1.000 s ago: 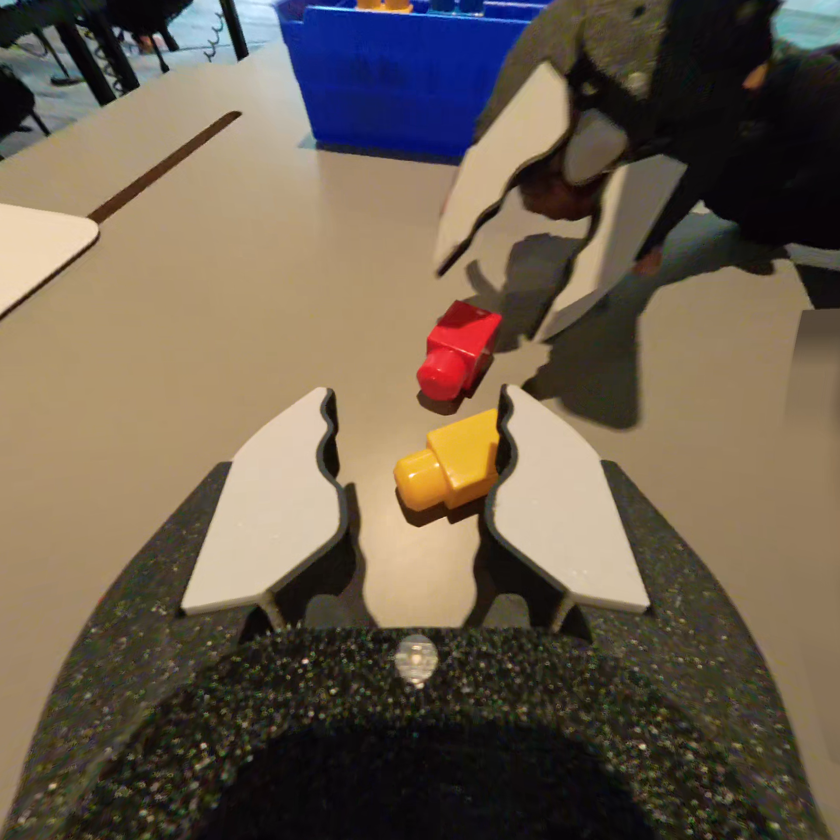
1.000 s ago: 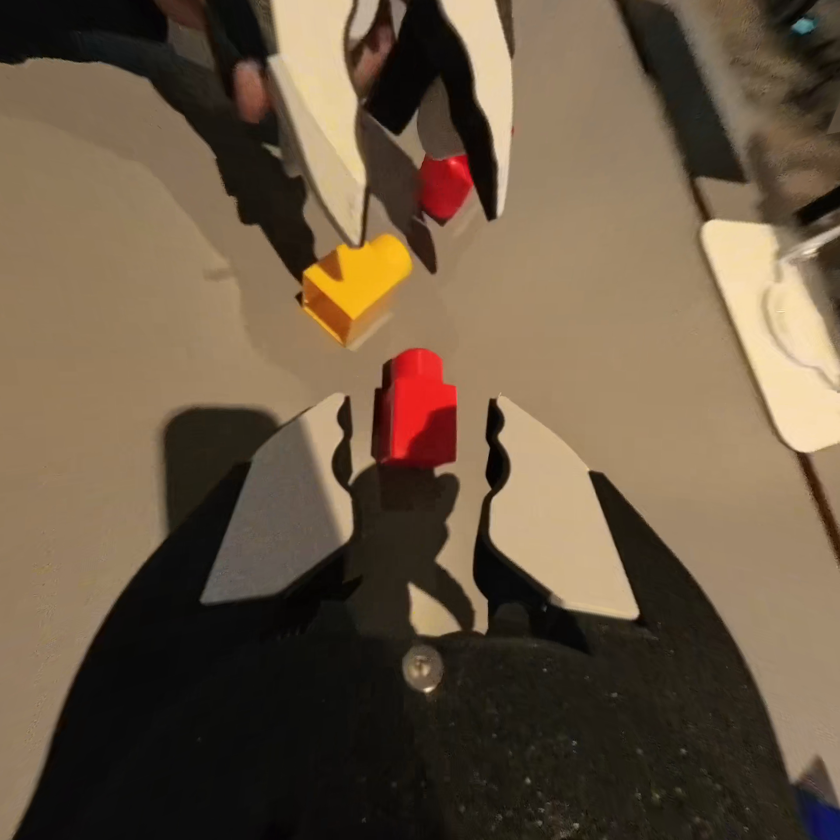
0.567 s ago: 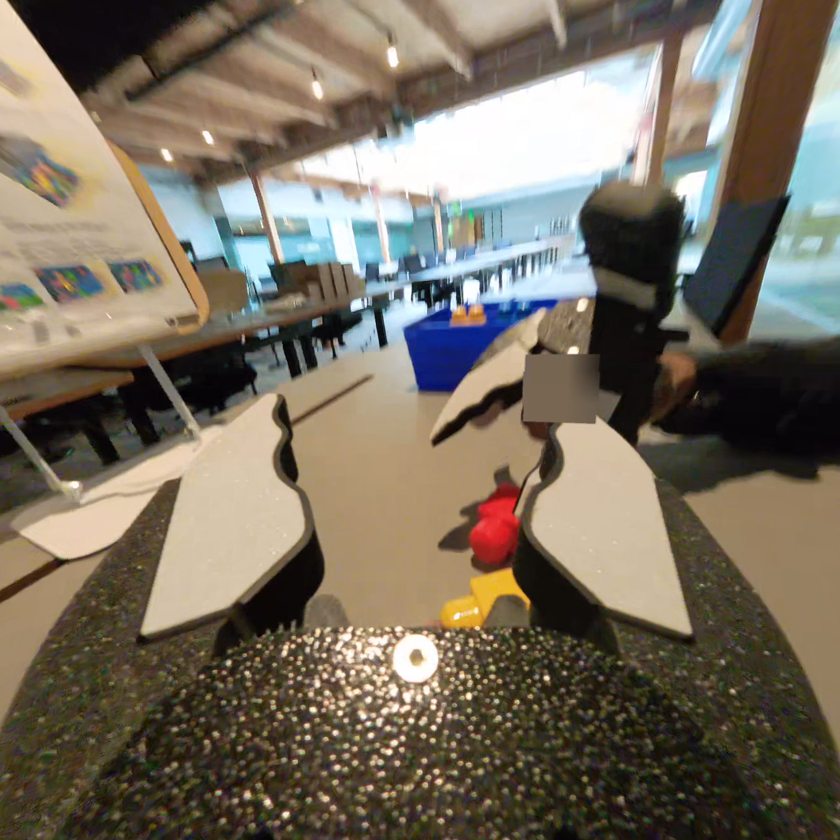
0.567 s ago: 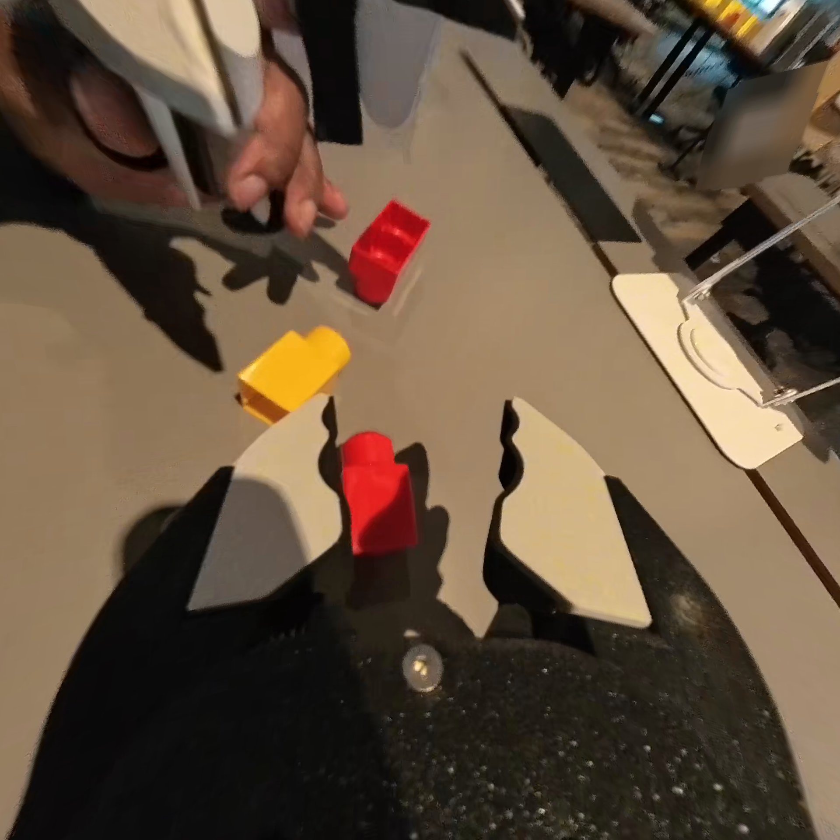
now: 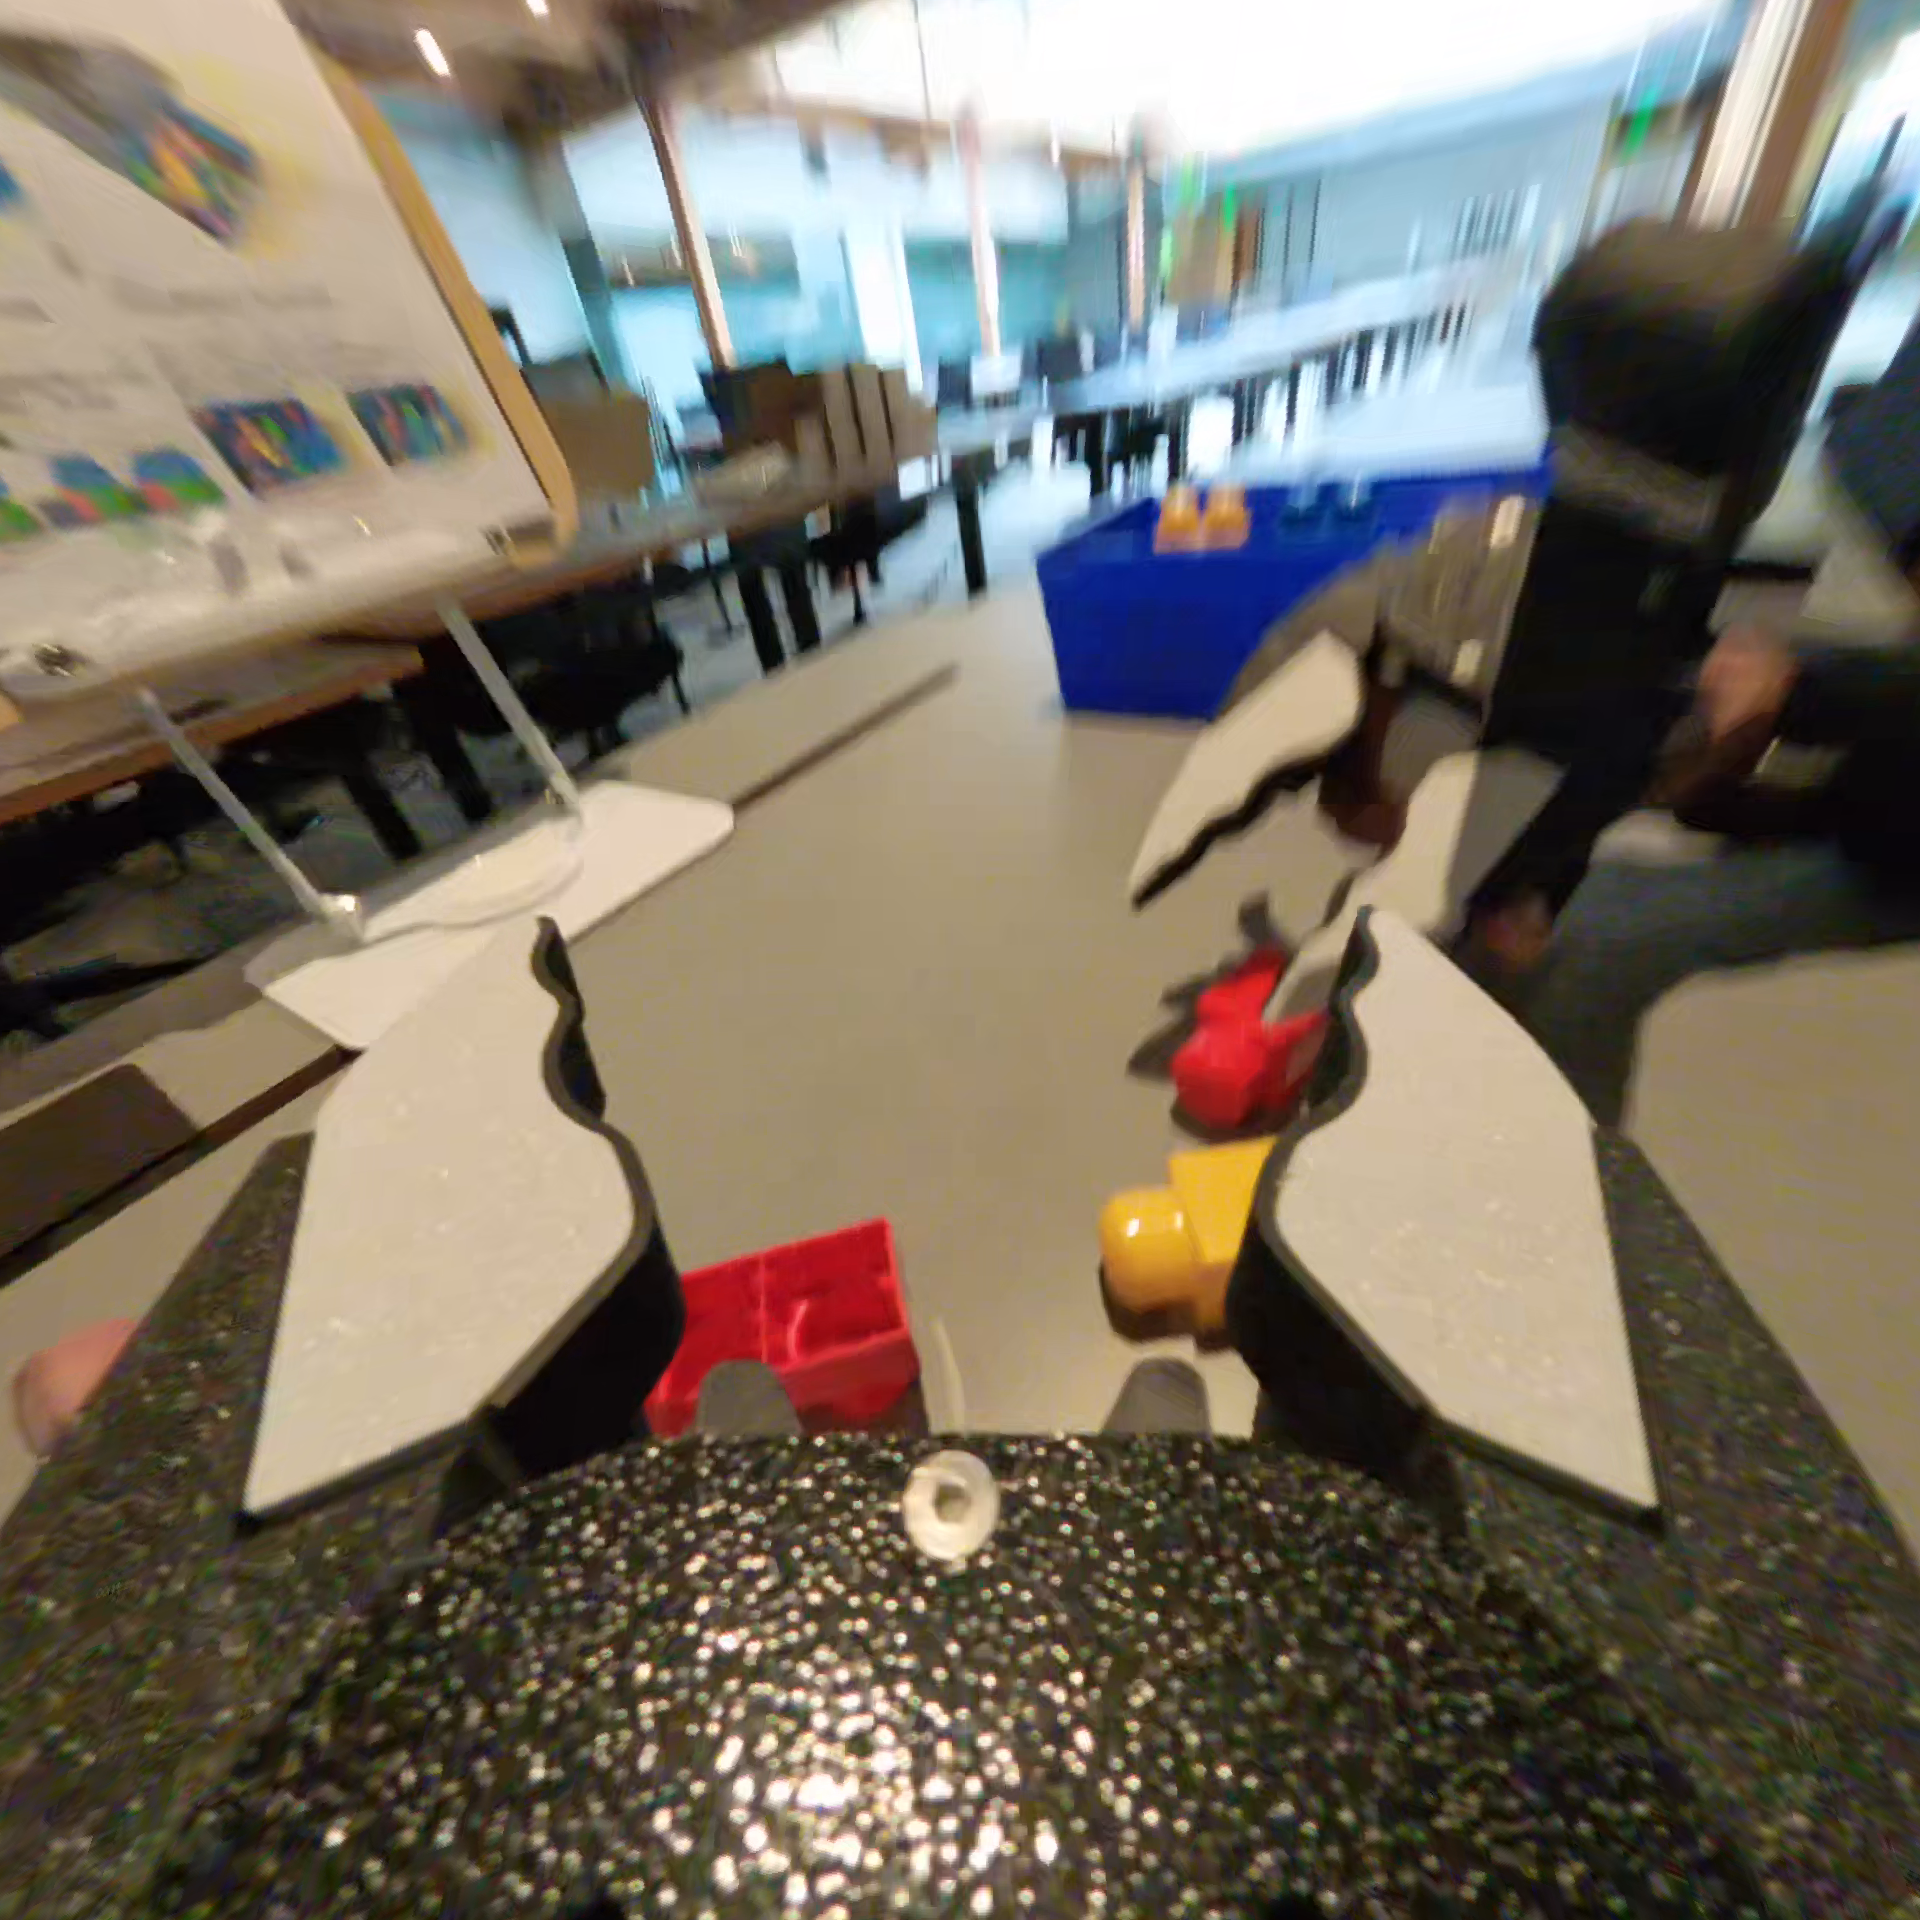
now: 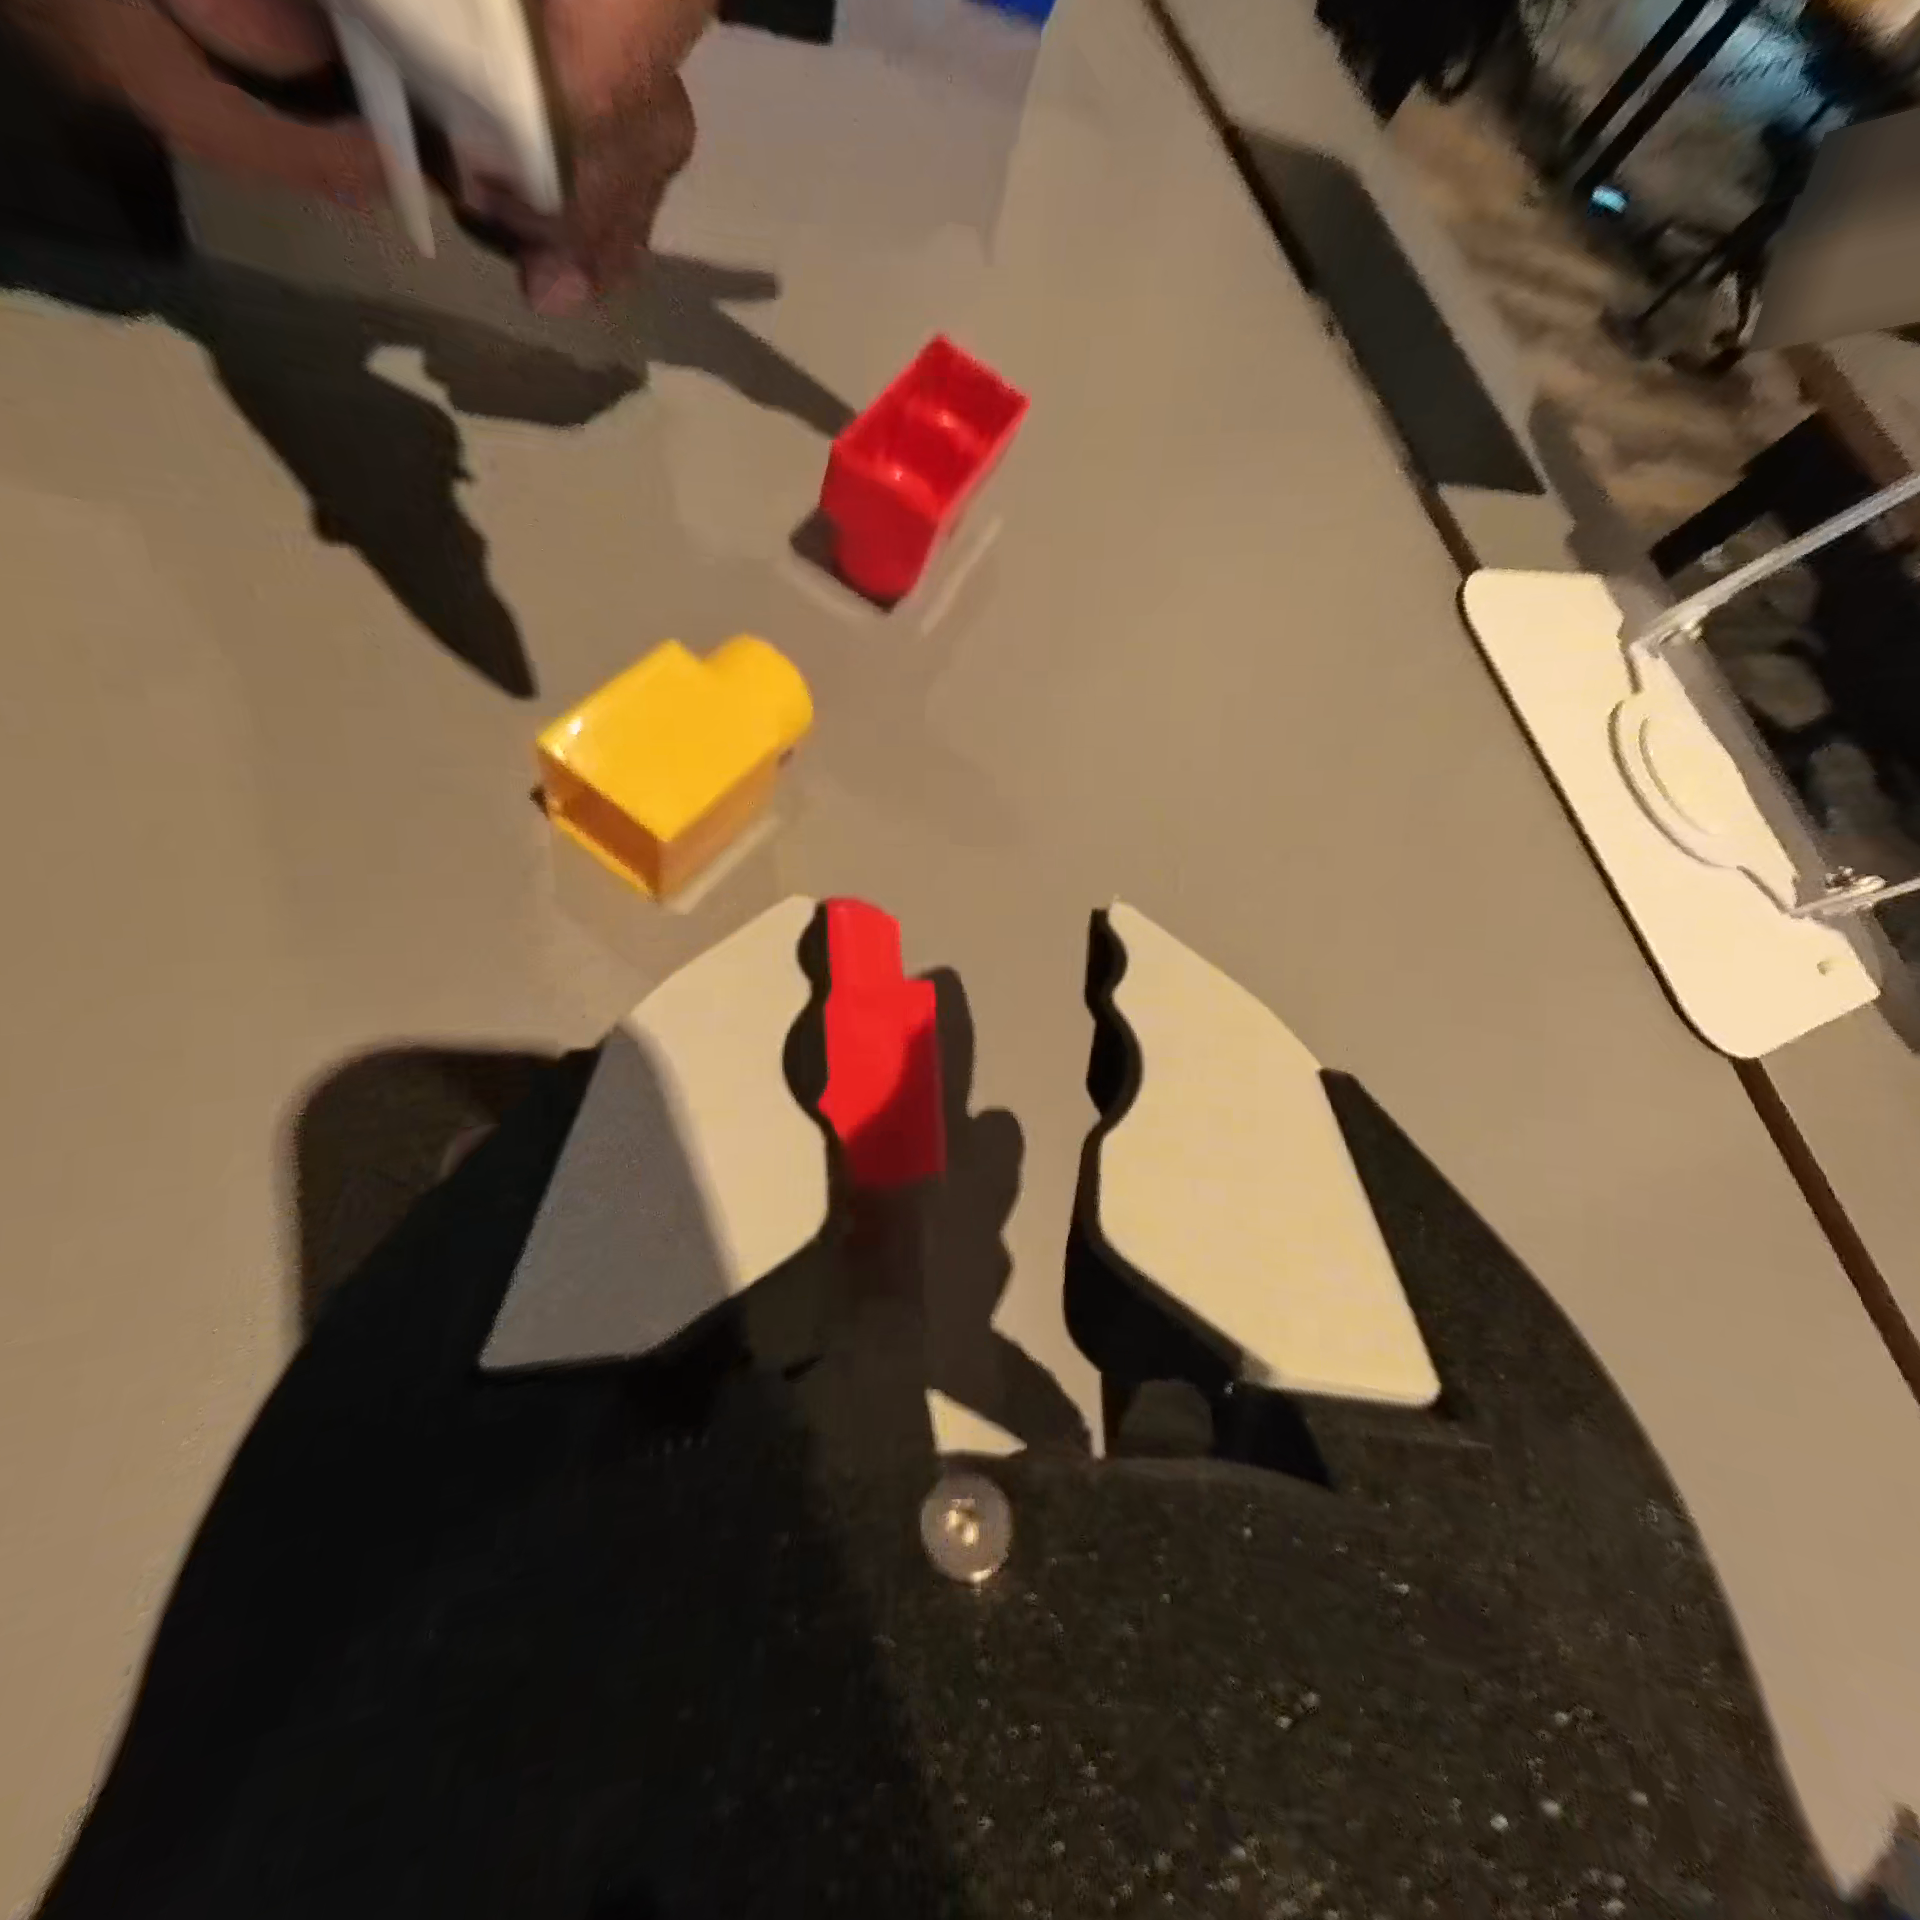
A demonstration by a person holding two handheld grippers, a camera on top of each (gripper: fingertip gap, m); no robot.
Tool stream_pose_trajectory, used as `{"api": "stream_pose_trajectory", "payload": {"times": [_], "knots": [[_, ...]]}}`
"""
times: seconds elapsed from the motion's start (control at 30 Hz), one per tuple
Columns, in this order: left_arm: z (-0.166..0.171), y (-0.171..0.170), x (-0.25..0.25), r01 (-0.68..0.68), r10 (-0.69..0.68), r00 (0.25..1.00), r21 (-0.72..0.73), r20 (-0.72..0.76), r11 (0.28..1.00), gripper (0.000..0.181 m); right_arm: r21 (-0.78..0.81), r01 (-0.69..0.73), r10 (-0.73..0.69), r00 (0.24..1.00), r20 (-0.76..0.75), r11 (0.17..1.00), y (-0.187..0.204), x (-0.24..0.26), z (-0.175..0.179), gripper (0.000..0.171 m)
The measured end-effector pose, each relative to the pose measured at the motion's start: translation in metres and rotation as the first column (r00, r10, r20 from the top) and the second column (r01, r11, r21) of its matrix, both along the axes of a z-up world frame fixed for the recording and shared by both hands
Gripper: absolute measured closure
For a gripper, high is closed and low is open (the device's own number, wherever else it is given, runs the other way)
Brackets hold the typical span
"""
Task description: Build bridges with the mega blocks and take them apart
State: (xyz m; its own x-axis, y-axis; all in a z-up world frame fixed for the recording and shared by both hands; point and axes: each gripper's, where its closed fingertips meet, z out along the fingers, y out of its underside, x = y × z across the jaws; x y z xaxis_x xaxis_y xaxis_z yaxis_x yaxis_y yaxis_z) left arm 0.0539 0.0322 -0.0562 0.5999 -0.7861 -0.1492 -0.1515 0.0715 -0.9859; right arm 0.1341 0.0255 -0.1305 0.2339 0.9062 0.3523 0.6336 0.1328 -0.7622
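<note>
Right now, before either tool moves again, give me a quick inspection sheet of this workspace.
Surface: grey table, flat, with a dark seam running along it.
Job's things: three single-stud mega blocks lying on their sides and apart: yellow block, far red block with its hollow base showing, near red block.
Clutter: blue bin at the far end holding more blocks; white stand base.
Tools: right tool open, the near red block between its fingers beside one pad; left tool open, empty.
Cables: nothing seen.
Surroundings: poster board on a clear stand; blurred tables and chairs beyond.
</note>
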Motion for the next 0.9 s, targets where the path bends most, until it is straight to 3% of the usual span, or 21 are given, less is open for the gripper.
{"api": "stream_pose_trajectory", "payload": {"times": [0.07, 0.27, 0.37, 0.73, 0.83, 0.9], "knots": [[-0.021, 0.0, 0.01, 0.01, -0.016, 0.994, -0.053, -0.109, 0.999, 0.044, -0.033, -0.001, 0.002, 1.0, 0.019, 0.999, -0.003, 0.004, -0.003, 0.13], [-0.023, -0.006, 0.026, 0.067, -0.07, 0.991, -0.031, -0.116, 0.997, 0.049, -0.163, -0.017, 0.029, 0.997, 0.07, 0.986, -0.016, 0.005, -0.018, 0.134], [0.002, -0.009, 0.029, 0.078, -0.079, 0.997, 0.084, 0.015, 0.993, 0.044, -0.136, 0.006, 0.01, 0.993, 0.118, 0.991, -0.014, 0.01, -0.026, 0.131], [0.053, -0.011, 0.01, 0.006, -0.045, 0.92, 0.101, 0.388, 0.995, 0.036, -0.154, 0.014, 0.013, 0.984, 0.176, 0.988, -0.015, 0.01, -0.046, 0.128], [0.066, -0.021, 0.005, 0.104, -0.156, 0.841, 0.128, 0.519, 0.986, 0.036, -0.127, 0.006, 0.014, 0.987, 0.159, 0.992, -0.015, 0.008, -0.043, 0.127], [0.072, -0.024, 0.003, 0.218, -0.221, 0.74, 0.085, 0.635, 0.972, 0.036, -0.114, -0.015, 0.026, 0.995, 0.097, 0.993, -0.016, 0.003, -0.034, 0.124]]}}
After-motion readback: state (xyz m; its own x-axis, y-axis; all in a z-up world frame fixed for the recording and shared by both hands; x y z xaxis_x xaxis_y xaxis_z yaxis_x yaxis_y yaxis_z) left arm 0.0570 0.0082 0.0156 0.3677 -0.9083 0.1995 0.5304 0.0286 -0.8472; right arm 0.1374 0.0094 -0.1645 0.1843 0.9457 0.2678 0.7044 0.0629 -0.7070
